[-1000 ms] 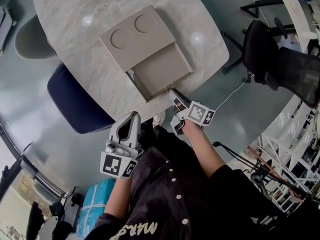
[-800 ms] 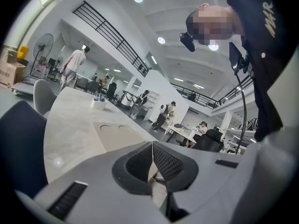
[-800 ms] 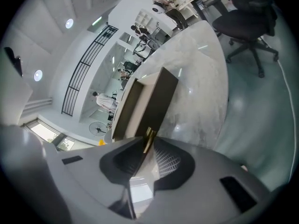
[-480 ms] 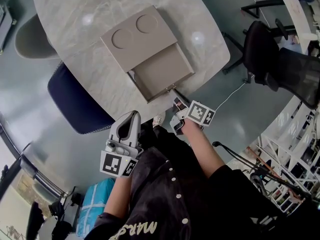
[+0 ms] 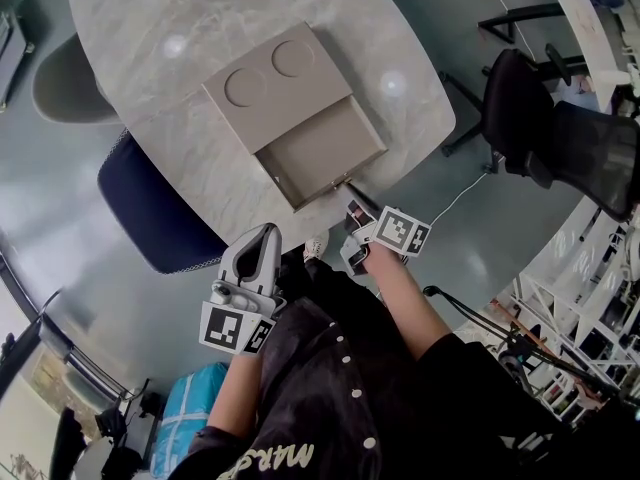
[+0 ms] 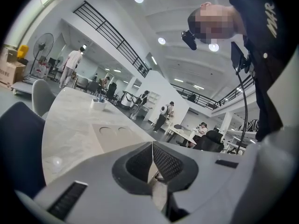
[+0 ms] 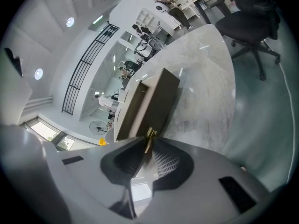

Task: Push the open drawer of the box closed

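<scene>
Drawer [image 5: 320, 153] – pulled well out of the box [image 5: 275, 83], which sits mid-table [image 5: 150, 28]. The open tray faces the person and its front lies near the table's near edge. The tray looks empty.

Right gripper [image 5: 351, 198] is at the drawer front, jaws clamped on the small brass handle [image 7: 150, 135]; the right gripper view shows the handle pinched between the pads. Left gripper [image 5: 264, 240] is held back by the body, well apart from the box, jaws together with nothing between them.

Step in hand, as I judge it: drive the drawer home.
- Push straight along the drawer's own line, into the box. A skewed push could jam the tray in its runners.
- The box looks light and sits loose on smooth marble, so it may slide away instead of the drawer closing. The idle left gripper could brace the far side.
- Keep the pinch level, without lifting or twisting the handle.
- Stop when the front meets the box face.

Around: blue chair [image 5: 150, 203] tucked at the table's left, grey chair [image 5: 60, 83] beyond it, black office chair [image 5: 520, 98] right, a cable [image 5: 460, 193] on the floor. Nothing lies in the drawer's path
</scene>
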